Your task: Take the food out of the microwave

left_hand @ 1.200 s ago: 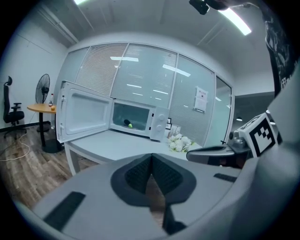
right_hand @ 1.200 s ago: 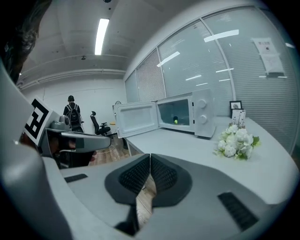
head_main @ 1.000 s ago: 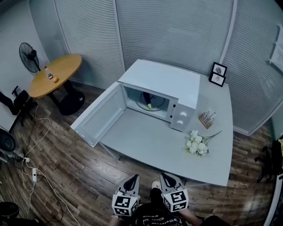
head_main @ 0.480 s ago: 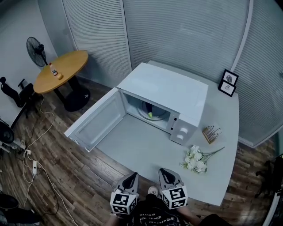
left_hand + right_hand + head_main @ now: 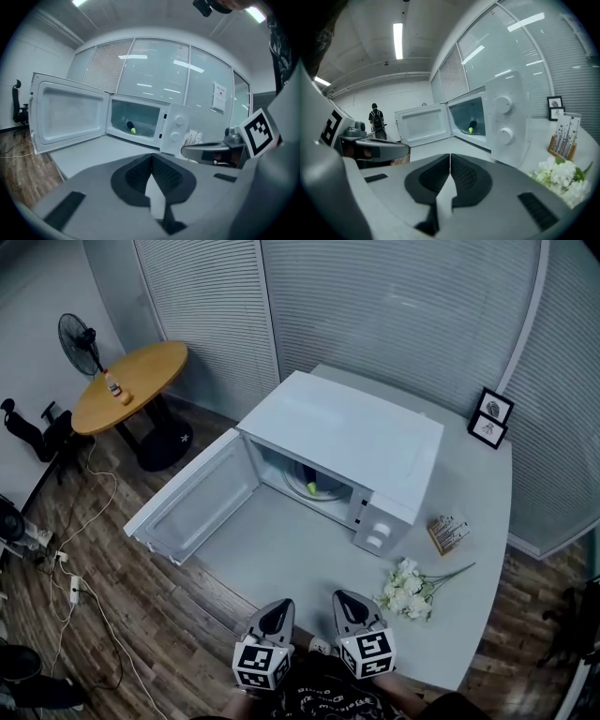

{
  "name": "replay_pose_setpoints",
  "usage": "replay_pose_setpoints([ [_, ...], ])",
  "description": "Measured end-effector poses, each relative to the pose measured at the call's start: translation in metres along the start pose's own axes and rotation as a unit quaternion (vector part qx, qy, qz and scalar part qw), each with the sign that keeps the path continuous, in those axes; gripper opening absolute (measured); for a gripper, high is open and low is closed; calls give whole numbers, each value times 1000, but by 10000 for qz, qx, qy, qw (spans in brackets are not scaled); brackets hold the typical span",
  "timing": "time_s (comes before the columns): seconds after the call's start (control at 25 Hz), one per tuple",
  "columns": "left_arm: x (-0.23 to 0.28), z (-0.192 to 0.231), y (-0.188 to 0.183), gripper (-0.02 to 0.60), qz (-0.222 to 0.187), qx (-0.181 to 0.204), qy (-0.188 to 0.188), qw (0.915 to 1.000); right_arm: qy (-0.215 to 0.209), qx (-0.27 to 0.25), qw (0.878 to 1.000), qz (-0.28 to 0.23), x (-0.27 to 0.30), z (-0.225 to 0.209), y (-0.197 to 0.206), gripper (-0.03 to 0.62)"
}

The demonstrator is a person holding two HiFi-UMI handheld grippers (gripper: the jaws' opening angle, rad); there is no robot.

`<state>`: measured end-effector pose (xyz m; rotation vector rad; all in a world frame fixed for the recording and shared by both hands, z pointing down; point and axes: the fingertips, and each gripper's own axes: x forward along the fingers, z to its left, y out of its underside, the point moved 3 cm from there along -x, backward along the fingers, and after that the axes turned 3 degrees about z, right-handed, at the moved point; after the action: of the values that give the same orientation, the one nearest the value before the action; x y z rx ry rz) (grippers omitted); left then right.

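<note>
A white microwave (image 5: 352, 442) stands on the grey table (image 5: 300, 559) with its door (image 5: 192, 498) swung wide to the left. Inside, on the turntable, lies a dark food item with a yellow-green tip (image 5: 311, 487), also visible in the left gripper view (image 5: 131, 128) and the right gripper view (image 5: 472, 127). My left gripper (image 5: 276, 616) and right gripper (image 5: 349, 607) hover side by side at the table's near edge, well short of the microwave. Both are shut with nothing between the pads.
White flowers (image 5: 405, 590) lie on the table right of the grippers, a small card holder (image 5: 446, 532) beyond them, and two picture frames (image 5: 491, 418) at the far corner. A round wooden table (image 5: 131, 385) and a fan (image 5: 77, 337) stand at left; cables cross the floor.
The view and both grippers have shifted toward the table; the microwave now sits closer and more central. Both grippers stay shut and empty.
</note>
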<state>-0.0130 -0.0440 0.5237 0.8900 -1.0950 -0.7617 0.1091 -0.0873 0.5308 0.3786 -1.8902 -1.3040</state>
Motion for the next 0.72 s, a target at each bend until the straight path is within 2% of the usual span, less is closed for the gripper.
replay_pose_setpoints([
  [0.32, 25, 7, -15, 8, -31, 62, 250, 9997, 211, 181, 9996, -18, 12, -11, -12, 5],
  [0.72, 52, 51, -36, 8, 69, 225, 419, 9988, 653, 318, 9974, -42, 50, -12, -35, 6],
])
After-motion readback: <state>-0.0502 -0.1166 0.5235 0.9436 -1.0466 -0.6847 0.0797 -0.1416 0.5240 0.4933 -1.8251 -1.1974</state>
